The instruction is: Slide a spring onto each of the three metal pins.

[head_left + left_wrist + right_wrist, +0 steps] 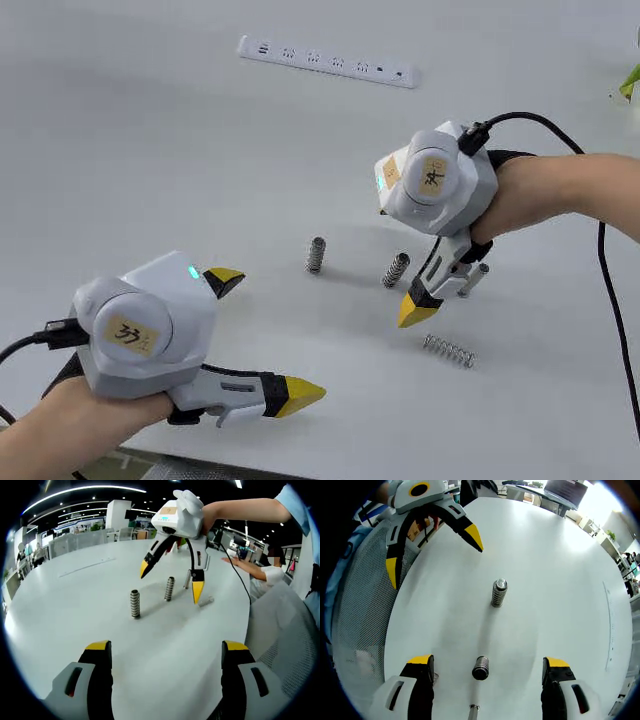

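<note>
Two upright metal pins carry springs: one (316,255) (135,604) (498,592) stands mid-table, the other (396,270) (169,588) (480,668) to its right. A bare pin (475,278) (474,709) stands further right, under my right hand. A loose spring (448,350) (206,601) lies flat in front of it. My right gripper (404,258) (171,580) (487,661) hangs open and empty above the second sprung pin, jaws on either side of it. My left gripper (265,335) (166,647) is open and empty at the near left, pointing at the pins.
A white power strip (327,60) lies at the far side of the white table (200,150). A black cable (610,300) runs off my right gripper. A mesh chair back (285,645) and another person's hand (240,565) are beyond the table edge.
</note>
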Tool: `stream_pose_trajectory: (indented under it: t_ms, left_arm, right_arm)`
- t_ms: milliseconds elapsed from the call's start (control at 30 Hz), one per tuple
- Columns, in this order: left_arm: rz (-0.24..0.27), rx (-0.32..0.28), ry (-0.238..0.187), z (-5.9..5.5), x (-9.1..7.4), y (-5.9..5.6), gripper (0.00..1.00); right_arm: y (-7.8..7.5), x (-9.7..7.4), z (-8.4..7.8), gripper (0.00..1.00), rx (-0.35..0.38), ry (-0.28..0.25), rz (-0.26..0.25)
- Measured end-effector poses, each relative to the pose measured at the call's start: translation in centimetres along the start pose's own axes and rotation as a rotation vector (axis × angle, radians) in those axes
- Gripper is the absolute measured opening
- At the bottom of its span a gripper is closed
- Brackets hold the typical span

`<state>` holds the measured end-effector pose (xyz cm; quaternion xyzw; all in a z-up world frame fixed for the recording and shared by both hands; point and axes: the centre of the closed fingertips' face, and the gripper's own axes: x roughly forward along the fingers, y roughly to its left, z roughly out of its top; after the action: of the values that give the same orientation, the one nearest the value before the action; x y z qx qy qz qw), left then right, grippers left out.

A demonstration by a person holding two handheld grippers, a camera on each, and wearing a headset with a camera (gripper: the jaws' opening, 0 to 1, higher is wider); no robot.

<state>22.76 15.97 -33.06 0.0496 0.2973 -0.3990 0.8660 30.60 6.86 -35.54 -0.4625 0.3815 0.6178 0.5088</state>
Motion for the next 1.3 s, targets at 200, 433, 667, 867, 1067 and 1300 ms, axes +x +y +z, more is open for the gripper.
stream_pose_trajectory:
  t_ms: [200,433,667,867,1067,1300]
  left_arm:
    - [-0.004,0.008,-0.002,0.3,0.1,0.0,0.89]
    - [-0.003,0.018,-0.006,0.7,0.1,0.1,0.89]
    - [-0.006,0.033,-0.010,1.3,0.1,0.0,0.89]
    - [-0.012,0.049,-0.012,1.6,0.0,-0.3,0.89]
    - [-0.019,0.063,-0.010,2.0,-0.1,-0.8,0.89]
    - [-0.026,0.079,-0.008,2.3,-0.1,-1.2,0.89]
  right_arm:
    - [0.4,-0.1,-0.1,0.99,0.003,-0.013,-0.014]
    - [0.6,-0.8,-0.1,0.99,0.054,-0.049,-0.030]
    - [0.5,-2.2,0.3,0.99,0.140,-0.152,-0.073]
    - [1.1,-3.3,-0.5,0.99,0.196,-0.199,-0.102]
    - [1.3,-4.4,-2.1,0.99,0.245,-0.252,-0.149]
    - [2.1,-5.0,-4.0,0.99,0.302,-0.283,-0.178]
